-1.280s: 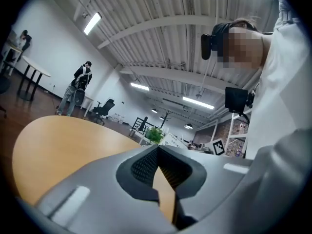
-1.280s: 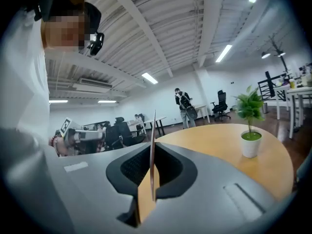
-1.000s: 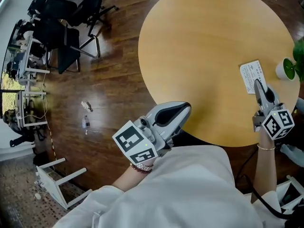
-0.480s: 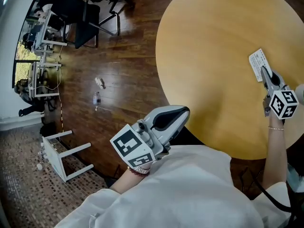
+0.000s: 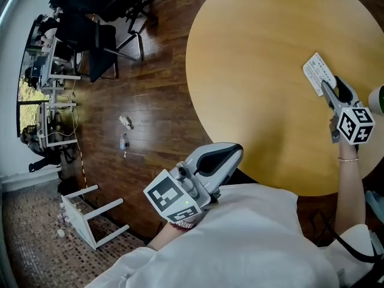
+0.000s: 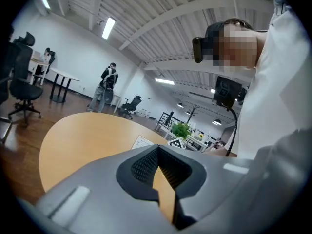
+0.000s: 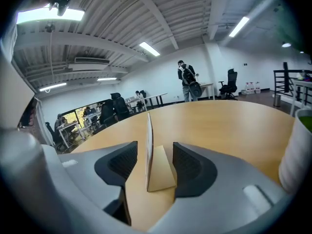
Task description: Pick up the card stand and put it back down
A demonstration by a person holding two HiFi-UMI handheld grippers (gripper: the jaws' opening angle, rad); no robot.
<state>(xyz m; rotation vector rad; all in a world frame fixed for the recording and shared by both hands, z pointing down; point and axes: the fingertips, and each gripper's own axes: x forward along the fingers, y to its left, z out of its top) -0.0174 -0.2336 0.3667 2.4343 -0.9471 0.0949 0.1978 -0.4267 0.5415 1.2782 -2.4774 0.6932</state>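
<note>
The card stand [image 5: 317, 73] is a white printed card upright on a small wooden base, on the round wooden table [image 5: 258, 71] near its right side. In the right gripper view the card stand [image 7: 148, 152] rests on the table edge-on between the jaws. My right gripper [image 7: 149, 165] is opening, with a gap between each pad and the card. From above, the right gripper [image 5: 329, 89] sits just behind the stand. My left gripper [image 5: 235, 151] hangs shut off the table's near edge, close to my body, holding nothing; its tips [image 6: 158, 149] meet.
A white pot with a green plant [image 5: 378, 98] stands just right of the right gripper, close beside it [image 7: 298, 152]. Black office chairs [image 5: 99, 29] and an overturned white stool [image 5: 90, 215] are on the dark wooden floor at left. People stand far off in the room.
The head view has shifted. The right gripper stays at the card stand on the table; the left gripper has kept its place by my body.
</note>
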